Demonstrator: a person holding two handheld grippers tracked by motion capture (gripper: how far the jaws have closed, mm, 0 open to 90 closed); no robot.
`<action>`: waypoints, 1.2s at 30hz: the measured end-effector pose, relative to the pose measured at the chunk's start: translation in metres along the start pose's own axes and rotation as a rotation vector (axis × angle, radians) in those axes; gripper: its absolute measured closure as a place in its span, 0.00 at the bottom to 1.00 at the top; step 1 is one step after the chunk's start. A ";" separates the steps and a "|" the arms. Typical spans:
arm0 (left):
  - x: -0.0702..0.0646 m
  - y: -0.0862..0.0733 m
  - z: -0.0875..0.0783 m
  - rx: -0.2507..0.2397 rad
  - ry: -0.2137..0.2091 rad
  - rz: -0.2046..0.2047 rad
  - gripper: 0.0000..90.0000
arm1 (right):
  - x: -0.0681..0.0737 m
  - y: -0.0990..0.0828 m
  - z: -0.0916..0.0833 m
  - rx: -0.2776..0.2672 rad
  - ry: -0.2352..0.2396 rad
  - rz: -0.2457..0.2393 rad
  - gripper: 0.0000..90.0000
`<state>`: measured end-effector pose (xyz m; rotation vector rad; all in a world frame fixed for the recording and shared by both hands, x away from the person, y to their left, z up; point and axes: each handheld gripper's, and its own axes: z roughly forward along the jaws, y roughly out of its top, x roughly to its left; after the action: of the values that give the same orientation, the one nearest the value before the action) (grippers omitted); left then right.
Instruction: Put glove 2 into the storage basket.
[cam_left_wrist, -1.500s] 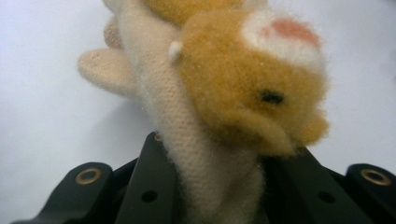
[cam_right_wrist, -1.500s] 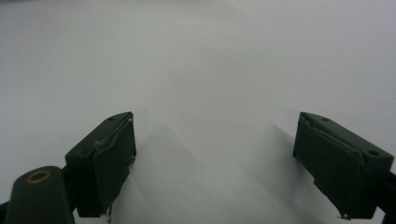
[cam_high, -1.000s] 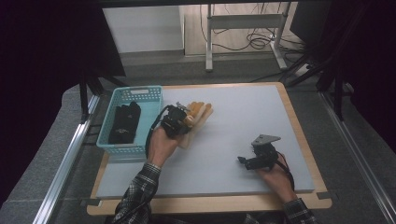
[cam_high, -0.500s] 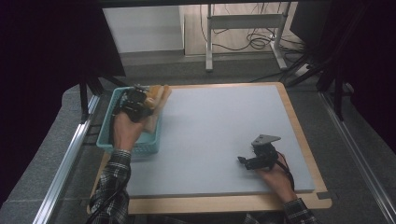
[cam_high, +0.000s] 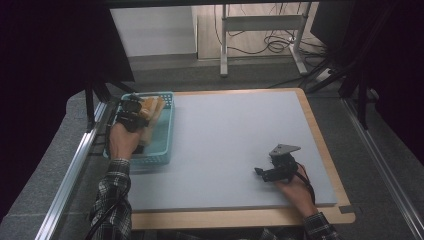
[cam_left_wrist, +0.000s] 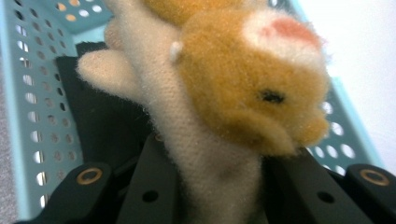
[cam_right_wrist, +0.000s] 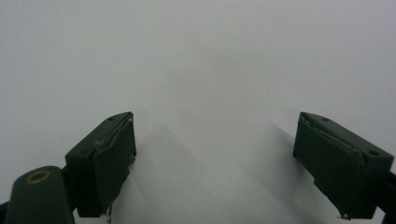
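A tan and orange plush animal (cam_high: 151, 109) (cam_left_wrist: 243, 88) hangs over the light blue perforated basket (cam_high: 167, 131) at the table's left edge. My left gripper (cam_high: 136, 113) is shut on the plush's pale body, its black jaws pressing both sides. Inside the basket (cam_left_wrist: 28, 116), under the plush, lies a black object (cam_left_wrist: 100, 121). Near the table's front right my right gripper (cam_high: 260, 172) rests low over the grey mat (cam_high: 235, 130), held by a hand. Its jaws (cam_right_wrist: 215, 163) stand wide open with nothing between them.
The grey mat (cam_right_wrist: 210, 60) lies on a wooden board (cam_high: 330, 150) with a raised rim. A metal rail (cam_high: 75, 165) runs along the left side. Beyond the table stand a white frame leg (cam_high: 224, 40) and floor cables (cam_high: 272, 42).
My left hand has carried the plush animal leftward, from the mat beside the basket to over the basket. The right hand and its gripper have stayed where they were.
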<state>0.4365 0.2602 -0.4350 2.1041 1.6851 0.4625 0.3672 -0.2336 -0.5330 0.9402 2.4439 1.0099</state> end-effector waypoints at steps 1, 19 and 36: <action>0.000 0.001 0.005 0.008 -0.001 0.000 0.83 | 0.000 0.000 0.000 0.000 0.000 -0.001 0.14; -0.019 0.016 0.081 0.113 -0.030 0.026 0.52 | 0.000 0.000 0.000 -0.001 0.000 0.001 0.14; -0.006 0.012 0.043 -0.042 -0.030 0.018 0.36 | 0.000 0.000 0.000 0.000 0.000 -0.001 0.14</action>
<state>0.4665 0.2474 -0.4659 2.0875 1.6268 0.4653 0.3672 -0.2337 -0.5330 0.9388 2.4438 1.0094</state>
